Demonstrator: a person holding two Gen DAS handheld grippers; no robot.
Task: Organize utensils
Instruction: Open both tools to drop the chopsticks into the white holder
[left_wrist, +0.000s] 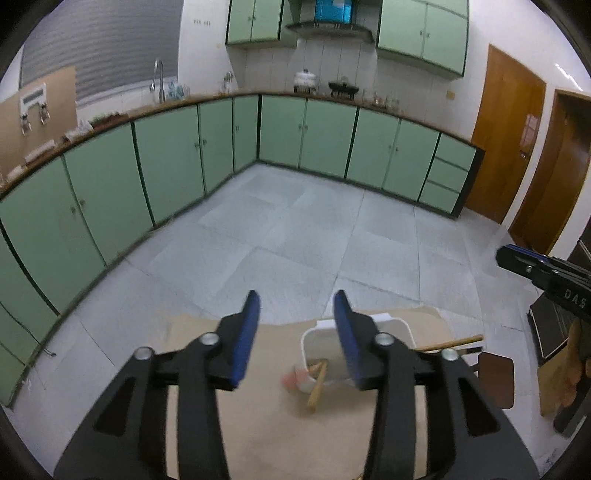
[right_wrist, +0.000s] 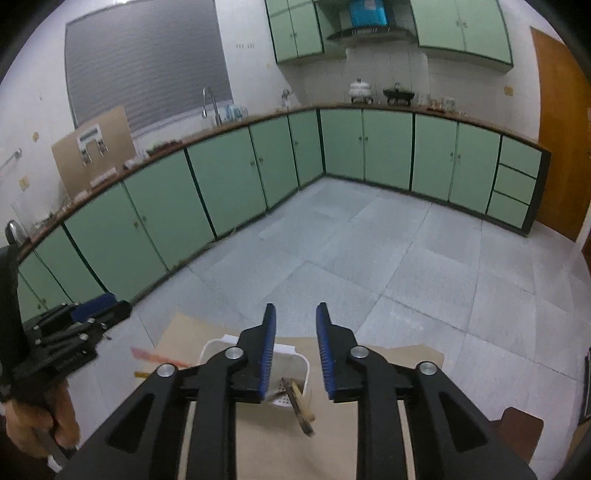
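Left tongs (left_wrist: 297, 308) stand wide apart, empty, above the bench (left_wrist: 258, 413). Right tongs (right_wrist: 295, 321) stand narrowly parted, also empty. White bin (left_wrist: 400, 332) sits at the bench's far edge. Wooden utensils (left_wrist: 317, 386) lean out over the bin's near rim; another wooden stick (left_wrist: 452, 342) lies right of the bin.

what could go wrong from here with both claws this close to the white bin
1. The left claw and right claw hang open over the same small white bin; reaching in together, they may knock each other.
2. Wooden utensils stick out over the bin's rim; a bump might flip them out or tip the bin.
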